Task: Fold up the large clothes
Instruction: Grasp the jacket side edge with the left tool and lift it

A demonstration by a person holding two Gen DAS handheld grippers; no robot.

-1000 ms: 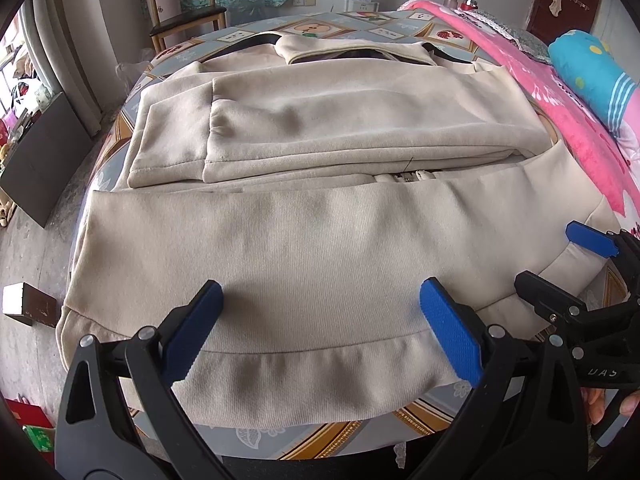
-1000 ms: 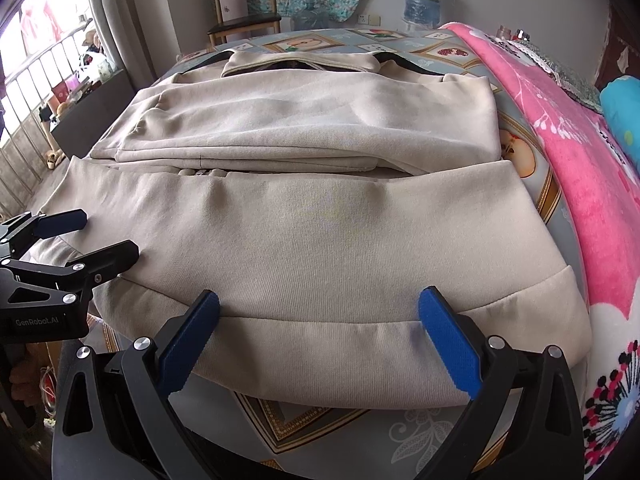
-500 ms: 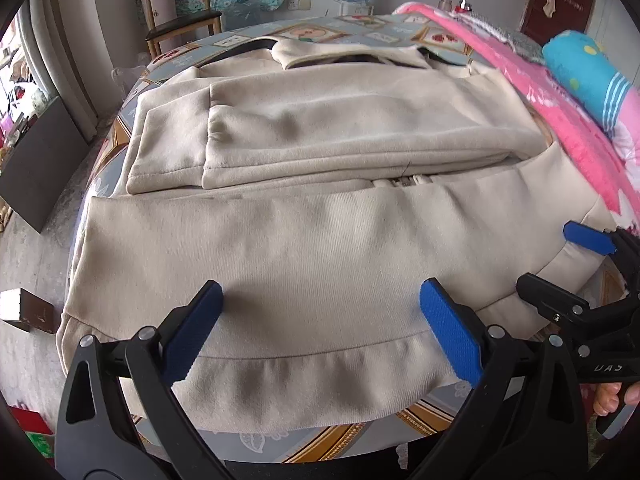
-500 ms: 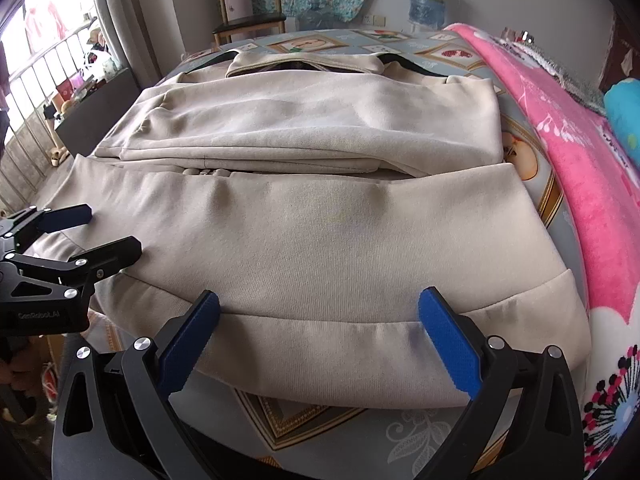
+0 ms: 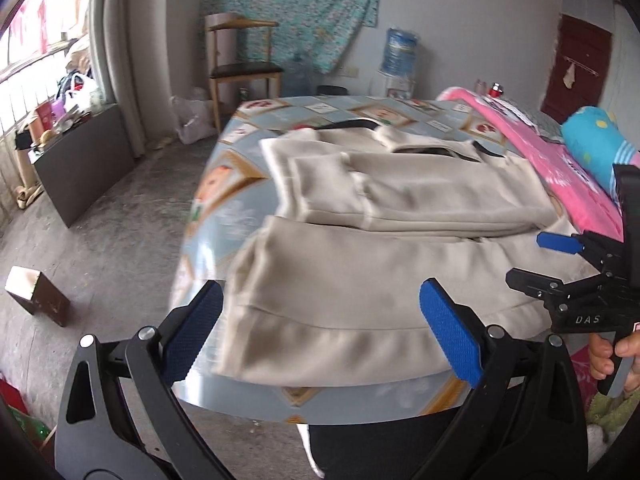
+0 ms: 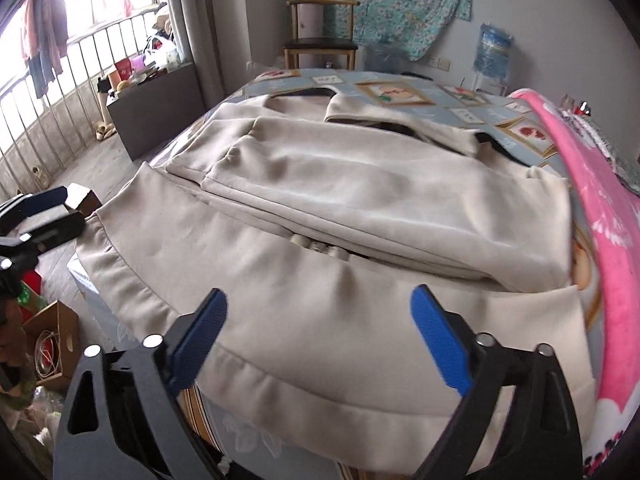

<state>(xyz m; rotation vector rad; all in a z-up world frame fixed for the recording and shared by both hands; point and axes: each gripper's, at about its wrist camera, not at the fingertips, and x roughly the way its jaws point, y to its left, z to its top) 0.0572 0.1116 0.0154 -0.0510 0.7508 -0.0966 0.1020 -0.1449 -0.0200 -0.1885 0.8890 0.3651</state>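
Both tools hung over the bed's (image 6: pixel 472 110) near edge, above the hem of the beige coat (image 6: pixel 360 292): the left gripper (image 5: pixel 316 332) gaped with nothing between its pads, by the hem's left corner, and the right gripper (image 6: pixel 320 336) was closing over the hem, its pads still clear of the cloth, likely lining up a pinch to lift the hem. The coat lay flat across the bed, sleeves folded over its middle, collar toward the far edge, probably ready to fold bottom-up. A chair (image 6: pixel 320 28) stood beyond, by the wall.
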